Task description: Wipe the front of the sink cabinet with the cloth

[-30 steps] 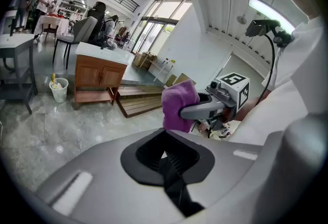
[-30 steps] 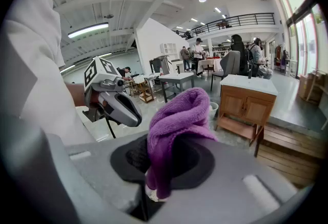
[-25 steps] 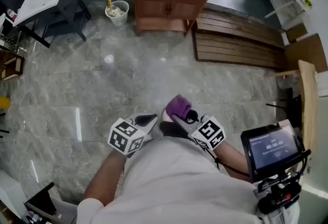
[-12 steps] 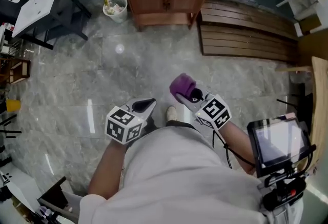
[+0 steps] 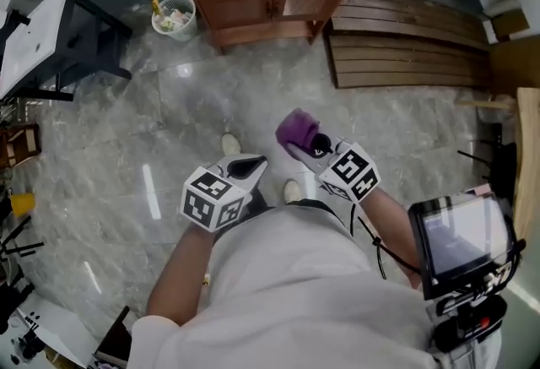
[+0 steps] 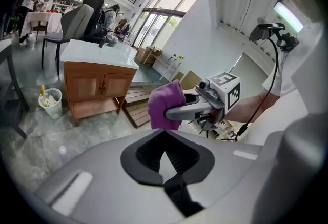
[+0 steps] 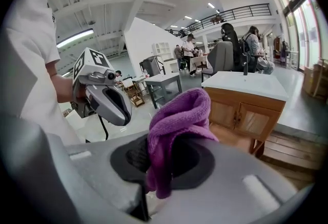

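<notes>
Grey marble floor (image 5: 169,131) fills the room, with the sink cabinet (image 5: 270,8) at its far edge, well apart from the person. Both forearms are bent close to the body, pointing ahead. The left gripper (image 5: 249,163) has its jaws together on nothing. The right gripper (image 5: 304,144) pinches the purple cloth (image 5: 295,131), which bunches and droops: soft, light, probably best held by a thick fold.

In my head view the top edge cuts off the far part of the sink cabinet (image 5: 268,4). The cloth (image 7: 177,118) drapes over the jaws of the right gripper (image 7: 166,159), hiding their tips. The contents of the bin (image 5: 173,18) are too small for me to tell.
</notes>
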The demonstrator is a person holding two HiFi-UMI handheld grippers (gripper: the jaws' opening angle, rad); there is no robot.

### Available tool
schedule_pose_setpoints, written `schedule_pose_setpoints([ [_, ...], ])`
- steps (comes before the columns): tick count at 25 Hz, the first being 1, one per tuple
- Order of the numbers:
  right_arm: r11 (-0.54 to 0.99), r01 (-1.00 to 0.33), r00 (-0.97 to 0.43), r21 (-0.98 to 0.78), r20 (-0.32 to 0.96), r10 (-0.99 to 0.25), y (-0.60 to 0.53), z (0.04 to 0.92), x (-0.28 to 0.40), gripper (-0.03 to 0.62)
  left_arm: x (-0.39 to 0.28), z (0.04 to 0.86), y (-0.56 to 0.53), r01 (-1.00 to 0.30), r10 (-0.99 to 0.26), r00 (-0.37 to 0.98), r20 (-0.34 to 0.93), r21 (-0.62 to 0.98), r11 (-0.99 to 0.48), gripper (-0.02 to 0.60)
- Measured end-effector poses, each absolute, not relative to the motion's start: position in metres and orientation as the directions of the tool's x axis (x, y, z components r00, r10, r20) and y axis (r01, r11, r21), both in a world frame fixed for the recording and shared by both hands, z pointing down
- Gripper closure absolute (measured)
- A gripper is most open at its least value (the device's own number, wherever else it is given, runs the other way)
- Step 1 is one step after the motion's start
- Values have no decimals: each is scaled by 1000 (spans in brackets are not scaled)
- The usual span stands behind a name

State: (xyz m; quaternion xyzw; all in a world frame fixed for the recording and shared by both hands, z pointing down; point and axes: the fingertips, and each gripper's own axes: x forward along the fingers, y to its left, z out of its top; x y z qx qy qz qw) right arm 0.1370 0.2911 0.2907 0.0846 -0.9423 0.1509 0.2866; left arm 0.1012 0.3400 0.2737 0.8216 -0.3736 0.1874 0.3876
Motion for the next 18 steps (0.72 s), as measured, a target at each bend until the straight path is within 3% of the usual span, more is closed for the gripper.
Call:
schedule_pose_setpoints([
  [9, 959, -193, -734, -207, 679, -1, 174, 363, -30, 522, -35, 310, 235, -707, -365, 700, 614, 525, -474, 575],
  [18, 970, -53, -695, -236, 707, 134, 63, 467, -159, 522, -95, 377, 160, -766, -408, 643, 649, 552, -329, 575],
])
